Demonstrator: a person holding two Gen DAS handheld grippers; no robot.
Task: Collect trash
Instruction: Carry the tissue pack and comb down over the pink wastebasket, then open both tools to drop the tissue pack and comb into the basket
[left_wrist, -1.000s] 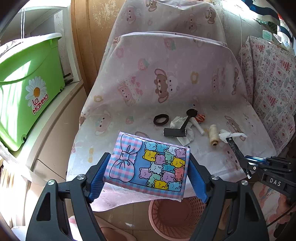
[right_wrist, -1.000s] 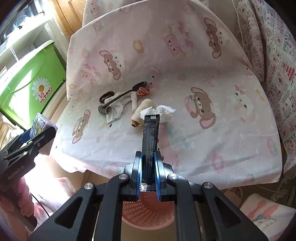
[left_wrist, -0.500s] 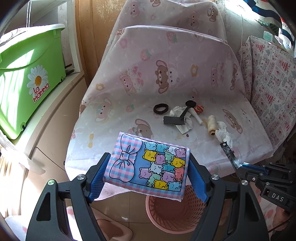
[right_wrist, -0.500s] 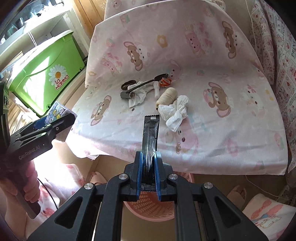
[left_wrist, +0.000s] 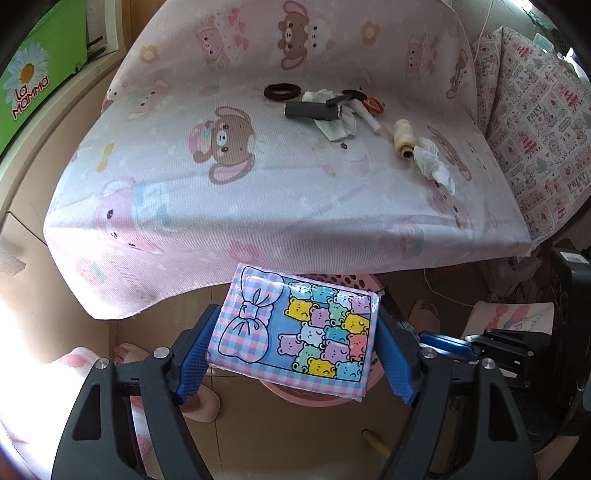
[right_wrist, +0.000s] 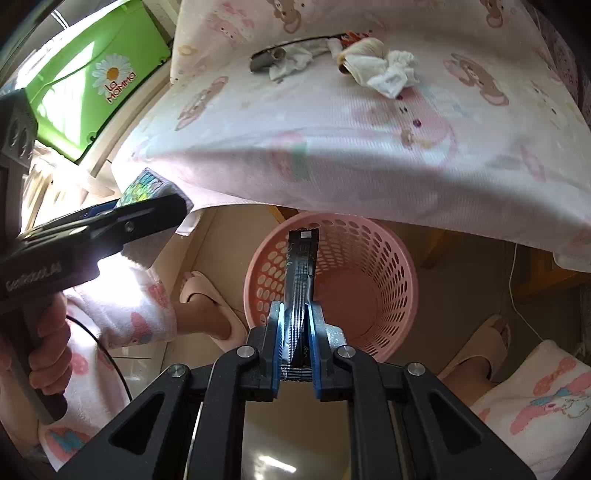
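Pink plastic basket (right_wrist: 364, 258) sits at frame centre in the right wrist view, below the edge of the bear-print sheet (right_wrist: 332, 122). Right gripper (right_wrist: 297, 347) is clenched on a black sachet (right_wrist: 301, 269) that points over the basket's mouth. Left gripper (left_wrist: 295, 345), lower centre of its own view, grasps a tissue pack (left_wrist: 295, 328) printed with pastel bears, directly over the basket rim (left_wrist: 354, 282). Crumpled tissue (left_wrist: 430, 162) and thread spool (left_wrist: 400, 138) lie on the sheet, upper right.

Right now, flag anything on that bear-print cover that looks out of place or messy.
A small clutter sits toward the back of the bear-print cover: crumpled white tissue against a spool of thread, more crumpled paper under a dark cylinder, and a black ring lying apart. Nothing looks spilled or broken.
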